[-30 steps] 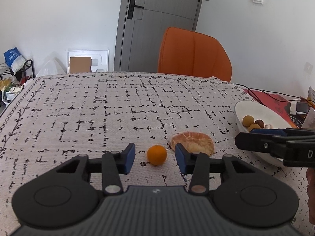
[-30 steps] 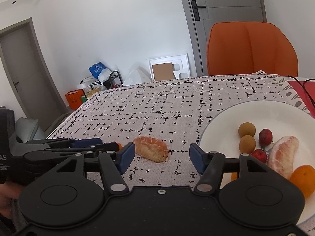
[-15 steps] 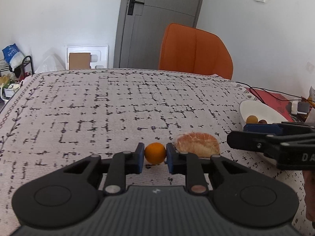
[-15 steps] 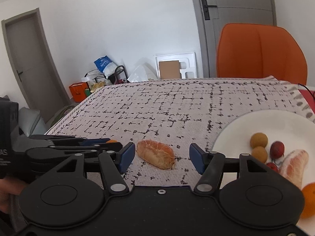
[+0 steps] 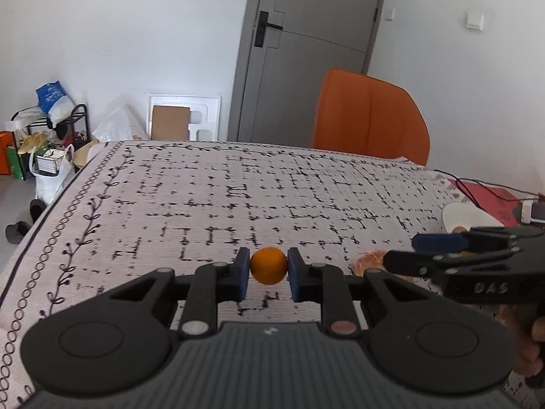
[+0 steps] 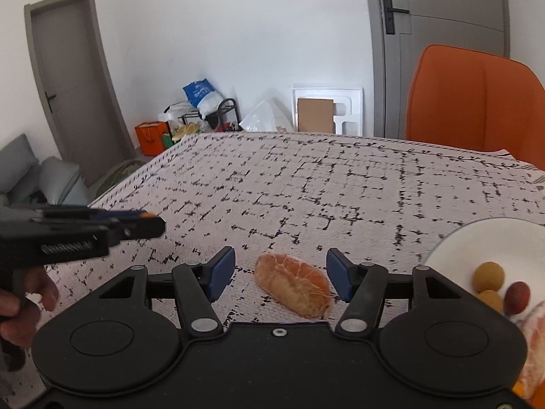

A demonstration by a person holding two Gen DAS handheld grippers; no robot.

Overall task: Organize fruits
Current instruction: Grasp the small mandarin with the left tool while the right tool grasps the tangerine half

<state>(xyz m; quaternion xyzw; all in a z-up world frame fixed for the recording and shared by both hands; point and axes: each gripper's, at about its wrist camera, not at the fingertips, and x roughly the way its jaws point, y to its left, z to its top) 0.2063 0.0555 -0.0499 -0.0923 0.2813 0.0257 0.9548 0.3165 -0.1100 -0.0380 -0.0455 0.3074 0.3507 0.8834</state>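
My left gripper (image 5: 267, 274) is shut on a small orange (image 5: 268, 263), which it holds just above the patterned tablecloth (image 5: 238, 197). From the right wrist view the left gripper (image 6: 153, 221) shows side-on at the left. A peeled citrus segment (image 6: 293, 284) lies on the cloth between the blue pads of my right gripper (image 6: 281, 274), which is open; the pads stand clear of it. In the left wrist view the segment (image 5: 369, 260) is partly hidden behind the right gripper (image 5: 402, 250). A white plate (image 6: 477, 238) at the right holds two longans (image 6: 488, 276), a red lychee (image 6: 517, 297) and another peeled segment (image 6: 534, 337).
An orange chair (image 5: 371, 119) stands behind the table's far edge. A red item with black cables (image 5: 490, 194) lies beyond the plate (image 5: 463, 214). The cloth's left edge (image 5: 41, 218) drops to a floor with bags and a rack (image 5: 51, 136).
My left gripper has shut on the small orange and lifted it off the cloth. The right gripper has moved left, so the peeled segment now lies between its fingers.
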